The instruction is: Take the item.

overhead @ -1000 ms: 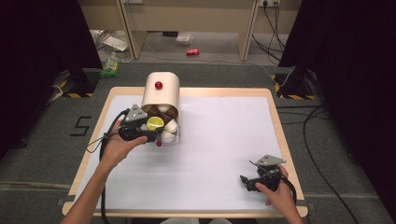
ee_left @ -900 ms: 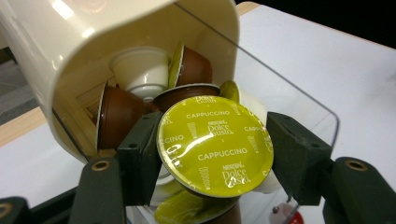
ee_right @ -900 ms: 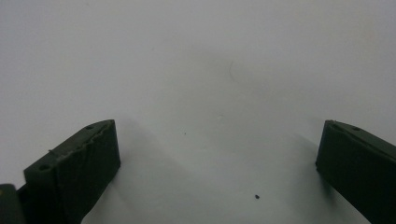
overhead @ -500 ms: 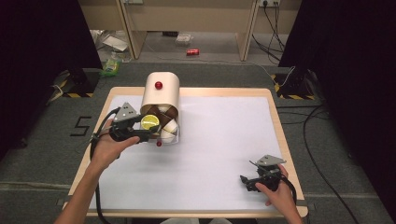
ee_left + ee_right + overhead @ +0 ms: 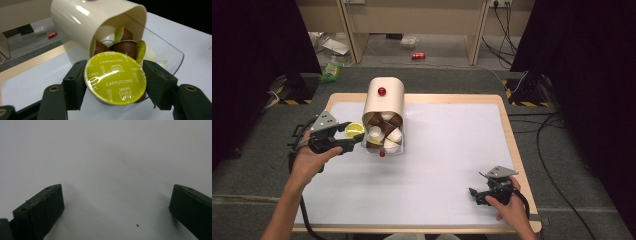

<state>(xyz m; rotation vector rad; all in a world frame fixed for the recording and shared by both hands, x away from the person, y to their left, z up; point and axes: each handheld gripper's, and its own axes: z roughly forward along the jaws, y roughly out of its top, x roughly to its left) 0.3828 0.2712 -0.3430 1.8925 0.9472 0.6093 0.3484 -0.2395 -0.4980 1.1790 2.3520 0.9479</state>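
Black fingers [image 5: 75,85] of the left gripper [image 5: 347,139] were clamped on a round yellow-green coffee capsule with a foil lid printed "CAPPUCCINO" [image 5: 115,78], one finger pressing each side of its rim. The capsule was held just in front of the open mouth of a cream-coloured cylindrical capsule holder lying on its side [image 5: 384,102], near the table's far left. That holder had a red knob [image 5: 382,91] on top and a clear plastic front tray [image 5: 172,51], and inside it sat more capsules, brown, white and green, piled together. A person's left hand [image 5: 309,155] carried this gripper above the white table [image 5: 452,150]. Over at the near right corner, the right gripper [image 5: 479,194] rested low over the table in the person's right hand [image 5: 507,205], its fingers [image 5: 42,207] spread wide apart over bare white surface.
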